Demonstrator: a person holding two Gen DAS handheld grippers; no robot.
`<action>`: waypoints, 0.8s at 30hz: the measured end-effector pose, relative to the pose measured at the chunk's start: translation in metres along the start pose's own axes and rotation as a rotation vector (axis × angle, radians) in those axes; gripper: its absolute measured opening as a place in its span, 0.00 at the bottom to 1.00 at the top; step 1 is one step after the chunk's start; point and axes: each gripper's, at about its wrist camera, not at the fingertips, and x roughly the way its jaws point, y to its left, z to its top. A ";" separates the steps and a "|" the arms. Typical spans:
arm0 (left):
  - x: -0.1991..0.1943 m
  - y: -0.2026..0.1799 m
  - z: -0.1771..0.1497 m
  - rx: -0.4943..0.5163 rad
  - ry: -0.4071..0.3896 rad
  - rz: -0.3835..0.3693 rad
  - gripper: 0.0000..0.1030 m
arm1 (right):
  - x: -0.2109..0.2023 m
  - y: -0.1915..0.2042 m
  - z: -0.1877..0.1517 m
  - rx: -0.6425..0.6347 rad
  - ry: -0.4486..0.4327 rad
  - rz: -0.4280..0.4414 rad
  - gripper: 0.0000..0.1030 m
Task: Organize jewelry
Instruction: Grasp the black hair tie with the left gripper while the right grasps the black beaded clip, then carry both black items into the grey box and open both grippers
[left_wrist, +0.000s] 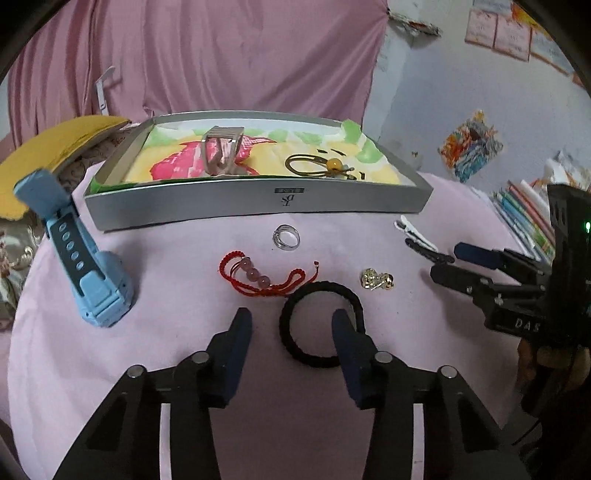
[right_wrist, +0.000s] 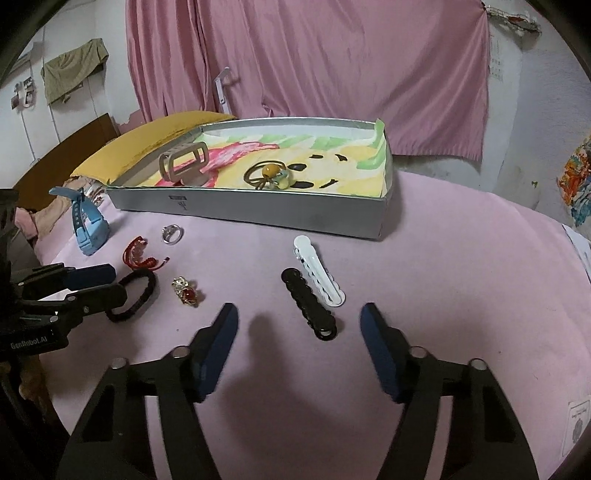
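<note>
Left gripper (left_wrist: 291, 319): jaws partly open, held low over the pink cloth (left_wrist: 184, 369). 1 blue pad sits inside the loop of the black hair tie (left_wrist: 286, 328), the other outside it on the side of the red cord bracelet (left_wrist: 258, 277). The tie's band lies between the pads; neither pad presses on it as far as I can see.

Right gripper (right_wrist: 299, 314): jaws partly open, wider than the left. The black hair clip (right_wrist: 308, 306) lies between the fingertips, clear of both pads. The white hair clip (right_wrist: 319, 269) lies just beside the black one.

Loose on the cloth: silver ring (left_wrist: 286, 238), gold brooch (left_wrist: 376, 278), blue watch (left_wrist: 92, 273).

Grey tray (left_wrist: 258, 206) stands behind these items. Inside it: 1 beige claw clip (left_wrist: 221, 151) and 1 gold hoop ornament with an amber bead (left_wrist: 321, 166).
</note>
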 end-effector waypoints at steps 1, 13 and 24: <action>0.000 -0.001 0.001 0.008 0.007 0.006 0.39 | 0.002 -0.001 0.000 0.003 0.007 0.004 0.48; 0.005 -0.018 0.006 0.111 0.072 0.041 0.15 | 0.006 0.004 0.004 -0.064 0.039 -0.023 0.14; -0.001 -0.014 -0.001 0.074 0.046 -0.027 0.05 | -0.004 0.014 -0.005 -0.100 0.039 0.046 0.13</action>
